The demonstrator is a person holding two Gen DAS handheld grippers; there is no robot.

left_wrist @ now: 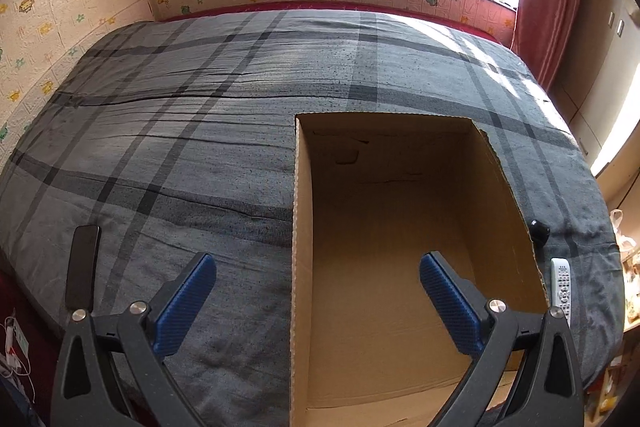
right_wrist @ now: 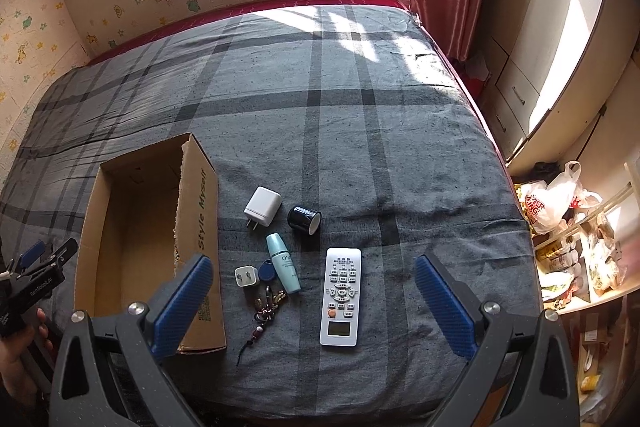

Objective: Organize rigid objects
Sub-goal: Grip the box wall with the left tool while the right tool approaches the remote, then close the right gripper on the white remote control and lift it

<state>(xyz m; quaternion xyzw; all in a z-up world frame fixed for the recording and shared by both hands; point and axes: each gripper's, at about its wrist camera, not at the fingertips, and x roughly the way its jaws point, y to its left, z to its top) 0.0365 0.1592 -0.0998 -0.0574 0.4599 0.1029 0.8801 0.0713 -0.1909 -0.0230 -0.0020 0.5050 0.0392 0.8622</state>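
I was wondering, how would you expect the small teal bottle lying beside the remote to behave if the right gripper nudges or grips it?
The teal bottle lies on its side and looks round, so a sideways nudge would probably roll it toward the remote or the keys. Its smooth, glossy surface may slip between the pads. It appears rigid and likely light, so a gentle grip across the body should do.

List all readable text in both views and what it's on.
"Style Myseir": side of the cardboard box.
"GenRobot.AI": left gripper body.
"OS…": teal bottle, rest unreadable.
"…PER …ING": plastic bag, partly hidden.
Remote button labels: too small.
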